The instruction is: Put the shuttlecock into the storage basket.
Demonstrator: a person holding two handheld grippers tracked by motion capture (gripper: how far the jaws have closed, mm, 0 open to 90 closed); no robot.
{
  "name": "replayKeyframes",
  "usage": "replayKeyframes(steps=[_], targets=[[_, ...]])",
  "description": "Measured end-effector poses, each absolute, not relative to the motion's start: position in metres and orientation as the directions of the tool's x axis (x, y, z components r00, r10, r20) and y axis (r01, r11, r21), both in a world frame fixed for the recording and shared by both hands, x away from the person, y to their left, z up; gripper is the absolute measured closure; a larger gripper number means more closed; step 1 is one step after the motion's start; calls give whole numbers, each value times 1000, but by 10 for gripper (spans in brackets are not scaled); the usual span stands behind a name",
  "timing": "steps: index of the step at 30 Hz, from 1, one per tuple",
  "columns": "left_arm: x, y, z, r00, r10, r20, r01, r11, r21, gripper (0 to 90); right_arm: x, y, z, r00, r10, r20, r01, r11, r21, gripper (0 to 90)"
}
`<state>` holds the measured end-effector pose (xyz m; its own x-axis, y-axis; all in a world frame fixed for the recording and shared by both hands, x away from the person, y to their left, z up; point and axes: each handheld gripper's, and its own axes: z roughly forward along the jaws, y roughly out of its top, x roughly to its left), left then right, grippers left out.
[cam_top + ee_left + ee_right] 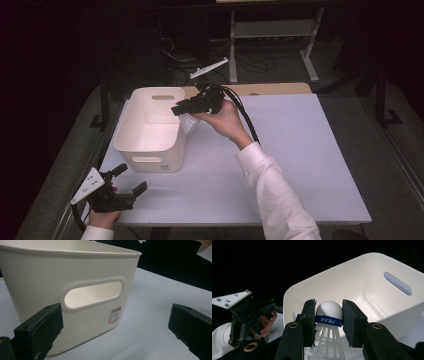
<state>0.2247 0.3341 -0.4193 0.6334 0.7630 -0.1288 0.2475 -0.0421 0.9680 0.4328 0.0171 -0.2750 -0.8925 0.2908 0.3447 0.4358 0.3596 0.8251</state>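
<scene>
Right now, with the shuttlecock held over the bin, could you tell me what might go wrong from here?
The right gripper pinches the shuttlecock by its rounded cork head, so it could slip or pop out sideways. In the high view it sits at the white bin's right rim rather than over the middle, so an early release might drop it onto the table. The left gripper is open and apart from the bin, so a bump could shift the bin.

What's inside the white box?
The white box looks bare inside: just its walls and floor. The right gripper holds a shuttlecock above its rim, hiding the near corner, so I cannot see there.
</scene>
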Motion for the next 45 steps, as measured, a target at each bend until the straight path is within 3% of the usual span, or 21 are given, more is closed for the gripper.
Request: replayKeyframes(steps=[27, 45], targets=[[228, 332, -419, 646, 753, -128, 249, -49, 967, 0, 443, 65, -274, -906, 227, 358, 420, 371, 828, 632], [229, 330, -419, 649, 749, -135, 252, -45, 967, 0, 455, 91, -293, -891, 230, 392, 454, 421, 785, 631]])
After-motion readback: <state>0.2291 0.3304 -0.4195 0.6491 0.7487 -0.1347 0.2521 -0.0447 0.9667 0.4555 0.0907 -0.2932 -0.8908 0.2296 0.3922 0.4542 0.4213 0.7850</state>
